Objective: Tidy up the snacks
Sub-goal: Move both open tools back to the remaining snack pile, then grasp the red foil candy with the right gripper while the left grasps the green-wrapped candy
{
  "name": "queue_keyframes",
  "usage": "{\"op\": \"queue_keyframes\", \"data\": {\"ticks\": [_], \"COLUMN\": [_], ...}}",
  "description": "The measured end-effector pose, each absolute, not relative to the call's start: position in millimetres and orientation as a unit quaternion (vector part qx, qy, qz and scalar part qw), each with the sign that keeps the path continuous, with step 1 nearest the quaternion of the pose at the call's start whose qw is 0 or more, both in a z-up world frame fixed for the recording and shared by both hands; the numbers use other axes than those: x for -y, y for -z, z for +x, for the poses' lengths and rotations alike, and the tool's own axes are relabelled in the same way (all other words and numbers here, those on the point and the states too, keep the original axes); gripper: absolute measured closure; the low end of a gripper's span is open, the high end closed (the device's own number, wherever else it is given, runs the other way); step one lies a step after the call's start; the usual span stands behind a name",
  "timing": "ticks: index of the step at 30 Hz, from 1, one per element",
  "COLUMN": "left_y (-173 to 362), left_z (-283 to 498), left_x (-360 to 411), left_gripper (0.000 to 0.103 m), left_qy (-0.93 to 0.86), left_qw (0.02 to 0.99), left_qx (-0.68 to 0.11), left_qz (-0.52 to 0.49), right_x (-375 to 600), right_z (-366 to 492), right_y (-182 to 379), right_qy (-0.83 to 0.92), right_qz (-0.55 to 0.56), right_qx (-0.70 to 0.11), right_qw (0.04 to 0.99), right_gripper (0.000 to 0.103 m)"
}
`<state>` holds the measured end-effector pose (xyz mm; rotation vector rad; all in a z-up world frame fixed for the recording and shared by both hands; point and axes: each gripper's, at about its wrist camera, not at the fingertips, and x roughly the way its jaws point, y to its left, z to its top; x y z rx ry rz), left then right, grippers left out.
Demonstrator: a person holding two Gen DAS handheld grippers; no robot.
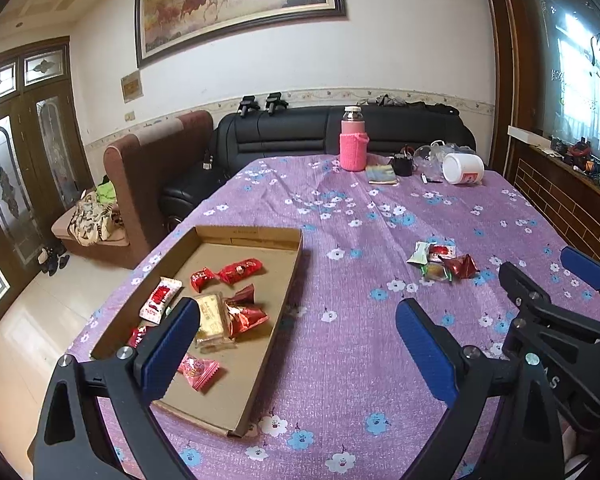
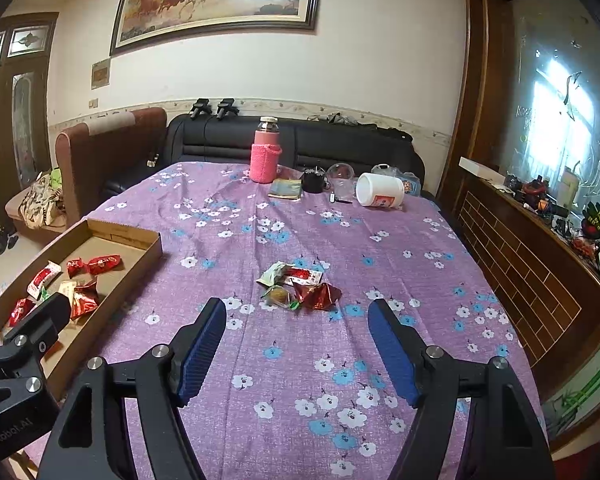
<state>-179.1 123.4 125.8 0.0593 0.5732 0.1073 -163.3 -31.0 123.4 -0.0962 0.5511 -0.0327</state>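
Note:
A shallow cardboard tray (image 1: 288, 280) lies on the left of the purple flowered tablecloth and holds several wrapped snacks, mostly red (image 1: 240, 270). A small pile of loose snacks (image 1: 444, 262) lies on the cloth to its right; it also shows in the right wrist view (image 2: 300, 284). My left gripper (image 1: 298, 324) is open and empty, hovering over the tray's near right edge. My right gripper (image 2: 298, 316) is open and empty, just short of the loose pile. The tray also shows in the right wrist view (image 2: 144, 258).
At the far end of the table stand a pink sleeved bottle (image 2: 265, 152), a small book (image 2: 287, 189), a black cup (image 2: 314, 182), a tipped white jar (image 2: 380, 194) and clear plastic items. A black sofa (image 2: 228, 140) is behind; a wooden counter (image 2: 520, 248) is on the right.

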Motion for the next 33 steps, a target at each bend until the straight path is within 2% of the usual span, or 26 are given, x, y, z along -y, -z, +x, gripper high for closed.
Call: {"op": "queue_keyframes", "data": {"ticks": [10,16,21,23,25,27,33], "left_y": [-105.3,-85.2,-71.8,-70.2,-69.2,-67.5,-58.0], "left_z": [-153.8,-132.0,-117.7,-113.0,-107.0,-101.0,-74.2], "left_x": [-127.6,-138.8,-135.9,-132.9,-129.3,-126.9,-122.8], "left_gripper": [0.005,0.005,0.005,0.012,0.03,0.037,0.037], "left_qy": [-0.032,0.037,0.109,0.127,0.14,0.149,0.172], "left_qw": [0.948,0.933,0.918,0.915,0.913,0.91,0.886], "left_qx": [-0.316,-0.356,-0.376,-0.377,-0.378,-0.384,-0.42], "left_qz": [0.023,-0.031,-0.064,-0.067,-0.06,-0.056,-0.097], "right_x": [65.3,125.8,149.6,147.7,138.8,127.5,116.6], "right_z": [-125.3,-68.1,-24.2,-10.9,-1.7,6.8,35.1], "right_y": [-108.7,-76.5,-50.9,-44.0,-43.0,-45.8,-27.3], "right_qy": [0.02,-0.046,-0.065,-0.084,-0.104,-0.109,-0.071], "right_qz": [-0.017,0.11,0.17,0.186,0.186,0.162,0.091], "right_qx": [-0.318,-0.4,-0.427,-0.438,-0.437,-0.43,-0.45], "right_qw": [0.948,0.909,0.886,0.876,0.874,0.882,0.885], "right_gripper": [0.026,0.026,0.026,0.026,0.027,0.027,0.027]}}
